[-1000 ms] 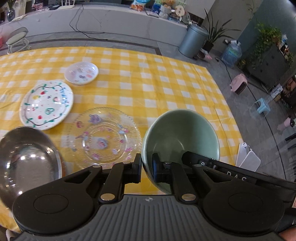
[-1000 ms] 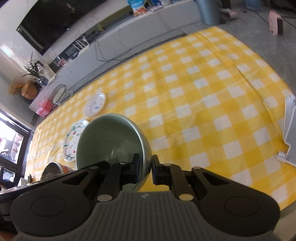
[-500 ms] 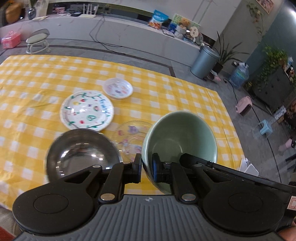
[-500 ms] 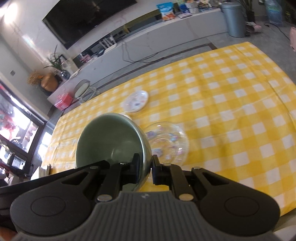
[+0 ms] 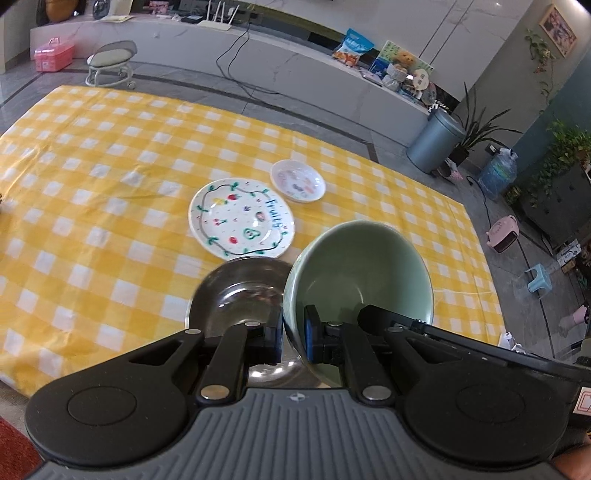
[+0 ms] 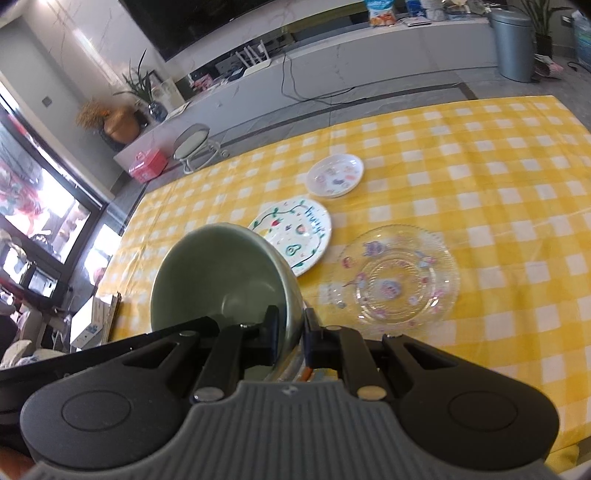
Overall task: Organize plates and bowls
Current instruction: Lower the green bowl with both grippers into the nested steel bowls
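holding the green bowl (image 5: 356,273) by opposite sides of its rim, the left gripper (image 5: 291,334) and the right gripper (image 6: 291,332) each pinch the wall between a finger inside and a finger outside, jaws narrowed down onto the ceramic. a two-sided grip like this probably keeps a deep, heavy bowl level while it is carried. the bowl hangs above the worktop (image 5: 92,206), partly over a steel bowl (image 5: 240,295) that sits just beside and below it in the left view; nesting the green one into the steel one looks like the likely aim, though that is only a guess from how they line up.

beyond them lies the fruit-painted plate (image 5: 242,221), with a small white dish (image 5: 298,181) just past it, close but apart. a clear glass plate (image 6: 397,278) with pastel prints lies on its own to the right, seen from the right view. the plates are flat and unstacked, so sorting seems barely started.

the worktop wears a yellow-and-white checked cloth with a few soft wrinkles. around it is a living room: a long pale counter, a grey bin (image 5: 434,142), potted plants and a dark television (image 6: 221,22).
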Motion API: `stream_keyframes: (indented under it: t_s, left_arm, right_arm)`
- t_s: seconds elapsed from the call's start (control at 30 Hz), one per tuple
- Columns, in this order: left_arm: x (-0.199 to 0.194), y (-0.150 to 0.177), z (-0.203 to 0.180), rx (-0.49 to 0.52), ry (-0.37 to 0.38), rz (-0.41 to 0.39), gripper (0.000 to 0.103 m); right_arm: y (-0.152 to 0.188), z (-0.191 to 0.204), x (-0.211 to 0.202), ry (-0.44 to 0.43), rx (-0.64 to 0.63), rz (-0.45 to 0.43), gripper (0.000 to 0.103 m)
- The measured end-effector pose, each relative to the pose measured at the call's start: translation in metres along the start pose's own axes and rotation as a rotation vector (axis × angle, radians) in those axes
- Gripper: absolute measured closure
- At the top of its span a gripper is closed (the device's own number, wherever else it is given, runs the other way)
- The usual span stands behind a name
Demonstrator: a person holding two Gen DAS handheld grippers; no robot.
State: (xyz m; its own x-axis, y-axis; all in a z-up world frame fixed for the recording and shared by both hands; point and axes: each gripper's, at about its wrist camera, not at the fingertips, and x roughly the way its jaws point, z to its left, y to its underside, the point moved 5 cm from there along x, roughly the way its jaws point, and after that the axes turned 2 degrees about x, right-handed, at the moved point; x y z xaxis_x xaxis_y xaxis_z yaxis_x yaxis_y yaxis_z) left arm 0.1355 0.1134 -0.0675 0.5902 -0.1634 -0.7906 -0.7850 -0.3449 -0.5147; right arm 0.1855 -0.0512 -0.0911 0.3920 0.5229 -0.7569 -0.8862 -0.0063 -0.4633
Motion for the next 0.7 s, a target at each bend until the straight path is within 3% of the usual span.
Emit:
stream_keyframes:
  t_s: [0.4,0.7]
  left_arm:
    - [0.023,0.001,0.033,0.001,-0.018,0.114,0.091]
    - [0.036,0.002,0.039,0.072,-0.059,0.204,0.089]
  right_arm:
    - [0.003,0.011,0.045,0.025,-0.033,0.142,0.093]
    - [0.013,0.009,0.073,0.033,-0.041,0.267,0.093]
